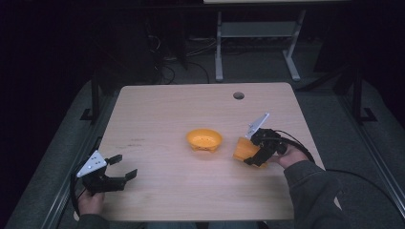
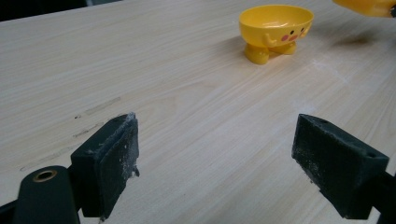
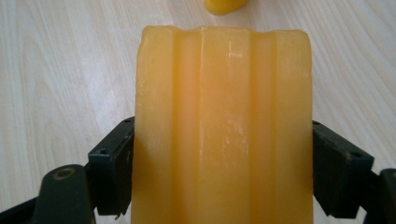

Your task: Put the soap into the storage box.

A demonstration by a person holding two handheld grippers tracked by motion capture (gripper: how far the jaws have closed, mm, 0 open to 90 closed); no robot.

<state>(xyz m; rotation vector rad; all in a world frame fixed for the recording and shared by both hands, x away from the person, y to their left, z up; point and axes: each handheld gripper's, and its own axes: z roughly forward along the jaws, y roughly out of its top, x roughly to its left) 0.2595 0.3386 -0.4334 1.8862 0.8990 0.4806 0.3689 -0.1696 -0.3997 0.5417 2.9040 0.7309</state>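
A yellow footed bowl (image 1: 204,139) with a cartoon face stands upright in the middle of the wooden table (image 1: 157,109); the left gripper view shows the bowl (image 2: 275,23) far ahead. Just right of it, my right gripper (image 1: 250,149) is shut on an orange ridged piece (image 1: 242,149), held slightly above the table. In the right gripper view the orange piece (image 3: 223,116) sits between both jaws of the gripper (image 3: 223,163), pads pressed on its sides. My left gripper (image 1: 125,166) rests open near the front left edge, with bare wood between the jaws of the gripper (image 2: 215,154).
A round cable hole (image 1: 239,95) lies near the table's far edge. Behind the table stands the white frame of another desk (image 1: 219,47), with cables on the dark floor. A black cable (image 1: 334,171) trails from the right gripper across the table's right side.
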